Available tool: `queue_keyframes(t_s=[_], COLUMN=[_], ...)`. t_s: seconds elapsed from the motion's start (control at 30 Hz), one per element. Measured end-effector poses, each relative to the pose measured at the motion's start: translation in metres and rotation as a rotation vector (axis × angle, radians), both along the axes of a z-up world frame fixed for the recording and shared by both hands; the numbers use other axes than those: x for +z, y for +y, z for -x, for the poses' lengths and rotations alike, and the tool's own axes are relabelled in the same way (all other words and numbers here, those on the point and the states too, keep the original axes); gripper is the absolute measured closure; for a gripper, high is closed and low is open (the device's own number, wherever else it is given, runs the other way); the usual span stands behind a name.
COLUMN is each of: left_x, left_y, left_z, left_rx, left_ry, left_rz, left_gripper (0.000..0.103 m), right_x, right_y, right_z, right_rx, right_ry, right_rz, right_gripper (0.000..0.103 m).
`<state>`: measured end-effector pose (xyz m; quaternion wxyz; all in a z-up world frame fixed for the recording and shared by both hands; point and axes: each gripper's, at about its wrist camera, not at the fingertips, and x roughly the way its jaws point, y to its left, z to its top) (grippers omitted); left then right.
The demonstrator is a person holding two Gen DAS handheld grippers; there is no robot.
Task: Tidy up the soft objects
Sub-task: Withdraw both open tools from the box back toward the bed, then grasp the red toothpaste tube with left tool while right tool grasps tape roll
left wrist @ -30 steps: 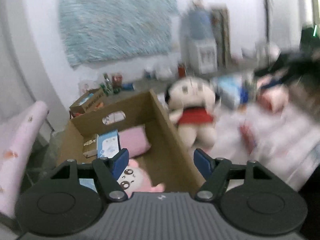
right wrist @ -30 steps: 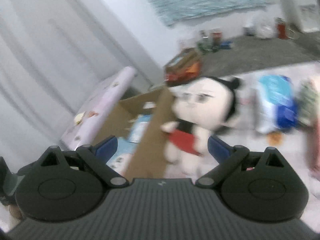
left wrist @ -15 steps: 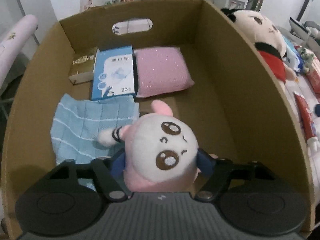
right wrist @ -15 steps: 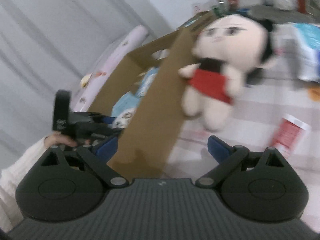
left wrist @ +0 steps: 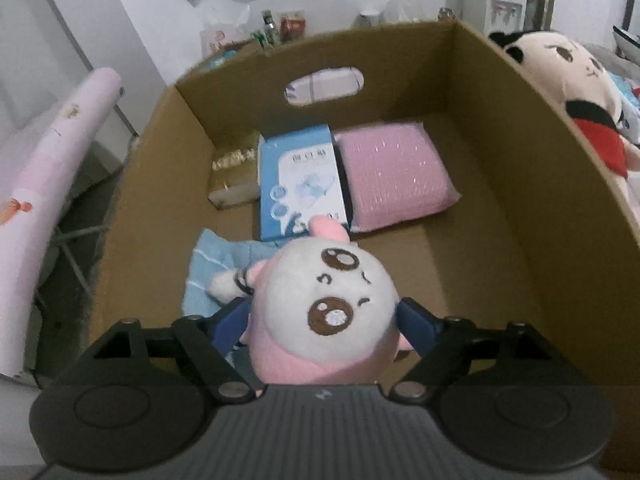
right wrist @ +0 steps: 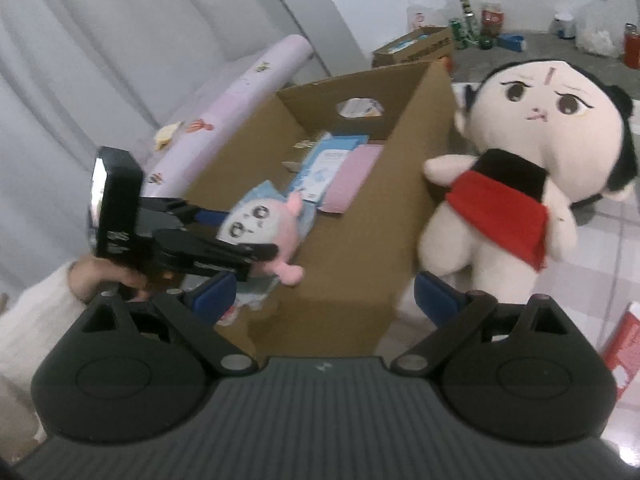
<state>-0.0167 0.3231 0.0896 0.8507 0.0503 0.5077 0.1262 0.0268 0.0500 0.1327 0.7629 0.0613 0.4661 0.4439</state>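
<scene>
My left gripper [left wrist: 322, 322] is shut on a small pink-and-white plush [left wrist: 326, 304] and holds it above the open cardboard box [left wrist: 560, 184]. The same plush shows in the right wrist view [right wrist: 260, 224], held over the box [right wrist: 352, 264] by the left gripper [right wrist: 240, 236]. In the box lie a pink cushion [left wrist: 394, 176], a blue packet [left wrist: 302, 186], a light blue cloth [left wrist: 224, 264] and a small tan box [left wrist: 234, 178]. A large doll in red [right wrist: 524, 160] leans on the box's right wall. My right gripper [right wrist: 324, 292] is open and empty in front of the box.
A rolled pink mat [right wrist: 224, 116] lies left of the box. A red-and-white tube [right wrist: 624, 344] lies on the checked surface at the right. Bottles and a small carton [right wrist: 416, 46] stand on the floor behind.
My left gripper dropped into the box, closed on the pink-and-white plush and lifted it. My right gripper moved toward the box and the large doll, staying open.
</scene>
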Motion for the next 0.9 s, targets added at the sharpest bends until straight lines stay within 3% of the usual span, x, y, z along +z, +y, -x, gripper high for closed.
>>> queue_keyframes(t_s=[0.13, 0.3, 0.43, 0.63, 0.77, 0.9], left_x=[0.025, 0.070, 0.088, 0.061, 0.025, -0.008], left_y=[-0.020, -0.063, -0.127, -0.225, -0.262, -0.284], left_z=[0.015, 0.037, 0.035, 0.013, -0.014, -0.041], left_rx=[-0.032, -0.096, -0.294, -0.562, -0.598, -0.597], left_ry=[-0.063, -0.216, -0.233, -0.151, -0.065, -0.017], left_rz=[-0.041, 0.005, 0.075, 0.110, 0.173, 0.206], left_gripper=[0.020, 0.020, 0.019, 0.021, 0.028, 0.045], right_x=[-0.005, -0.005, -0.010, -0.021, -0.022, -0.030], right_y=[-0.021, -0.060, -0.110, -0.185, -0.220, -0.234], right_z=[-0.004, -0.011, -0.016, -0.038, -0.047, -0.049], right_rx=[-0.031, -0.104, -0.220, -0.384, -0.437, -0.448], right_ry=[0.021, -0.023, -0.063, -0.041, -0.074, -0.065], right_rz=[0.000, 0.016, 0.039, 0.023, 0.062, 0.103], right_gripper=[0.007, 0.007, 0.007, 0.007, 0.007, 0.007])
